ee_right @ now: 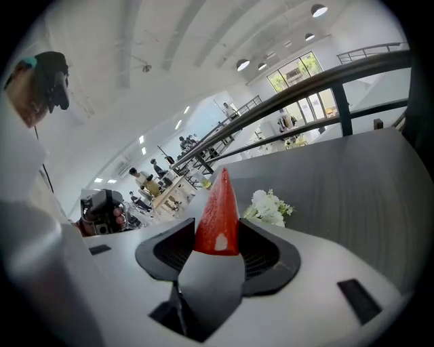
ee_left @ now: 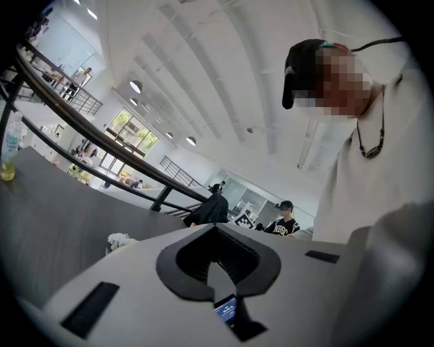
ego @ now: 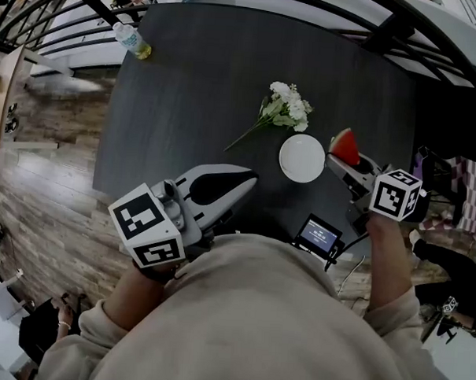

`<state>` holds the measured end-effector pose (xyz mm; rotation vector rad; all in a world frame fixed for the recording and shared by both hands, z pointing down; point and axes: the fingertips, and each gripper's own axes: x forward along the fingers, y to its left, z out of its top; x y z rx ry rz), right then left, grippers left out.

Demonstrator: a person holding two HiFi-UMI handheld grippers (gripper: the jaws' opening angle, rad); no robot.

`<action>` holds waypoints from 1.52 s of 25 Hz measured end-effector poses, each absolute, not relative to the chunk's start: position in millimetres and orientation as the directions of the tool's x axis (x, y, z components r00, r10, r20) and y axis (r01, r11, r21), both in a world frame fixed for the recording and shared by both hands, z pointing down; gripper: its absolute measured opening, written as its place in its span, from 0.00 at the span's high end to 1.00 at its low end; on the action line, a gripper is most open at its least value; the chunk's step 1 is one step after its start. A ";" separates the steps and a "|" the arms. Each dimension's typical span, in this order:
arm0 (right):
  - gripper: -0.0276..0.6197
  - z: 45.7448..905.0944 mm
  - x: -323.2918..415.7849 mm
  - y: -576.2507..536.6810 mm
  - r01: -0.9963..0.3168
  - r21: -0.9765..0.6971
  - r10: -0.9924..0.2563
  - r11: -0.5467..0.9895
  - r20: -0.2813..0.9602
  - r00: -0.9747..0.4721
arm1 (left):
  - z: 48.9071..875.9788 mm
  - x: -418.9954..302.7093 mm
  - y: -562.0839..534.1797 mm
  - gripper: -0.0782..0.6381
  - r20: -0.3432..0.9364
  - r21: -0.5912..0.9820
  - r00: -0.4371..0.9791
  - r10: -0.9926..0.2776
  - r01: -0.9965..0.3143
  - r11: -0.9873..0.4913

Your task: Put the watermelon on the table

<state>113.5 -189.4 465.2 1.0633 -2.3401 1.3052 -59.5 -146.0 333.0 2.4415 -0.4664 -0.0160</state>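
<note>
Right hand-held gripper (ee_right: pixel 217 237): we held watermelon (ee_right: pixel 218 203) clamped over desk (ego: pixel 203 89), beside plate (ego: pixel 302 157).
Left hand-held gripper (ego: pixel 253 178): was closed, empty, farther off.

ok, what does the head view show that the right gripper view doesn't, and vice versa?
Head view only: a white plate beside the right claw, the left claw, shut and empty, and a small lit screen.
Right gripper view only: ceiling lights and people in the hall behind.
Both: the watermelon slice clamped in the right claw, the white flowers and the dark table.
</note>
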 end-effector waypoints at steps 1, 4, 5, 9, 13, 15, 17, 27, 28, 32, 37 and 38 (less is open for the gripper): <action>0.63 469.4 114.0 -188.5 -0.706 -0.629 -0.468 0.327 0.541 -0.699 | 332.9 -58.0 -144.2 0.88 0.106 0.601 0.938 -0.329 -0.324 -0.731; 0.63 483.4 114.0 -185.1 -0.708 -0.630 -0.451 0.320 0.556 -0.698 | 333.6 -59.0 -138.2 0.88 0.113 0.599 0.938 -0.328 -0.327 -0.731; 0.63 488.3 114.1 -184.4 -0.708 -0.632 -0.445 0.315 0.560 -0.699 | 334.0 -60.3 -136.7 0.88 0.115 0.600 0.937 -0.330 -0.330 -0.729; 0.63 508.9 114.7 -185.2 -0.711 -0.637 -0.420 0.298 0.581 -0.697 | 334.9 -66.4 -134.3 0.88 0.119 0.602 0.930 -0.348 -0.346 -0.719; 0.63 527.7 109.0 -186.9 -0.718 -0.629 -0.384 0.299 0.609 -0.693 | 335.2 -71.2 -133.5 0.88 0.116 0.602 0.925 -0.361 -0.354 -0.715; 0.63 534.3 107.7 -187.4 -0.721 -0.626 -0.370 0.297 0.620 -0.692 | 335.2 -72.2 -133.0 0.88 0.114 0.604 0.924 -0.365 -0.356 -0.713; 0.63 540.0 107.1 -187.4 -0.721 -0.628 -0.357 0.293 0.628 -0.692 | 335.5 -73.6 -132.7 0.88 0.114 0.606 0.921 -0.372 -0.361 -0.709; 0.63 584.3 111.3 -180.8 -0.753 -0.601 -0.287 0.269 0.696 -0.658 | 335.5 -78.1 -126.2 0.88 0.116 0.604 0.910 -0.398 -0.382 -0.699; 0.63 587.3 111.1 -180.7 -0.753 -0.601 -0.282 0.267 0.699 -0.657 | 336.0 -79.1 -126.5 0.88 0.117 0.605 0.909 -0.400 -0.385 -0.697; 0.63 599.8 108.7 -181.3 -0.759 -0.595 -0.261 0.264 0.714 -0.650 | 337.5 -81.6 -127.2 0.88 0.117 0.607 0.906 -0.406 -0.389 -0.693; 0.63 614.6 106.1 -181.1 -0.767 -0.586 -0.229 0.259 0.735 -0.639 | 337.0 -79.7 -124.7 0.88 0.115 0.607 0.909 -0.401 -0.383 -0.696; 0.63 617.7 105.6 -180.6 -0.769 -0.585 -0.222 0.257 0.739 -0.636 | 337.0 -79.8 -124.3 0.88 0.115 0.607 0.909 -0.400 -0.383 -0.696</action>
